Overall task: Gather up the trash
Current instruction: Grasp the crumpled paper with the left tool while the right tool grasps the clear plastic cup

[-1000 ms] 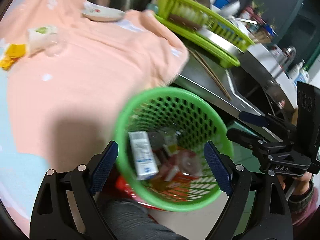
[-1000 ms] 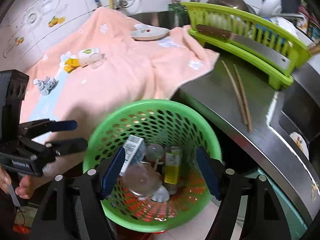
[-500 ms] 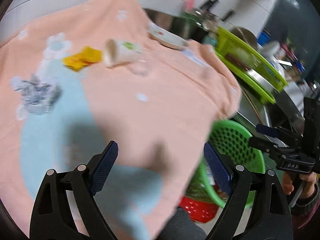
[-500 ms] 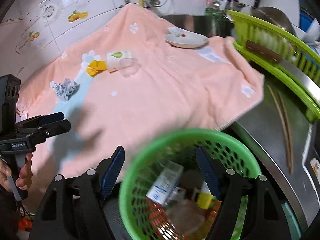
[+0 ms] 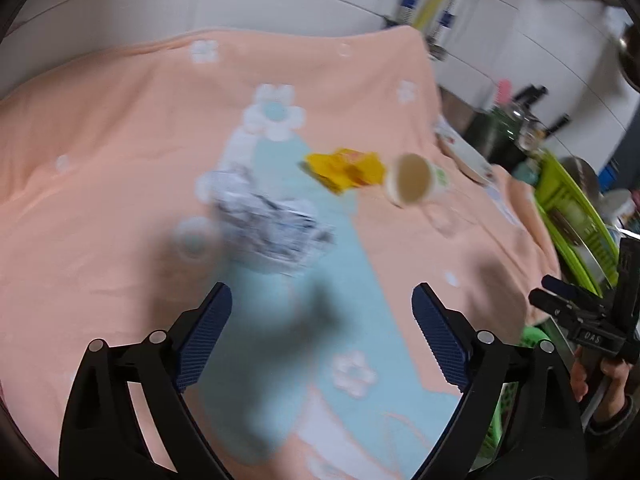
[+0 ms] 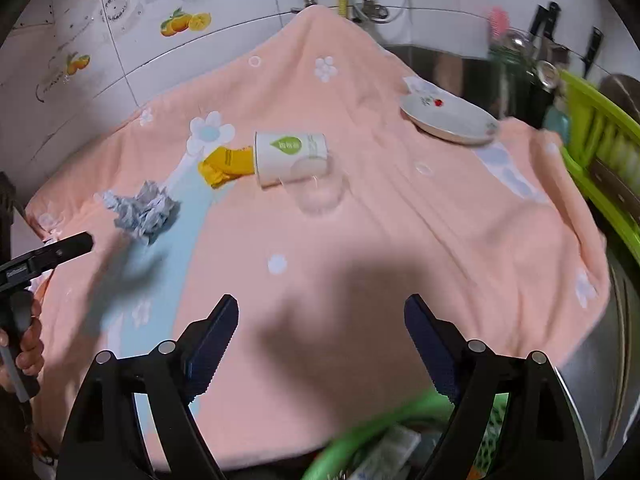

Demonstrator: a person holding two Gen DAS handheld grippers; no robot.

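Trash lies on a peach towel (image 6: 400,216) spread over the counter. Nearest, at the bottom edge of the right wrist view, the rim of a green basket (image 6: 384,428) shows, with packaging inside. The right gripper (image 6: 321,340) hangs above the near part of the towel, jaws spread apart, nothing between them. The left gripper (image 5: 321,334) is likewise spread wide and holds nothing, above the towel's light-blue patch. Just beyond the left gripper lies a crumpled grey-white paper wad (image 5: 272,228). Farther, a yellow wrapper (image 6: 226,166) touches a paper cup (image 6: 290,156) lying on its side. A clear plastic lid (image 6: 320,188) rests beside the cup. Far right sits a white plate (image 6: 448,120).
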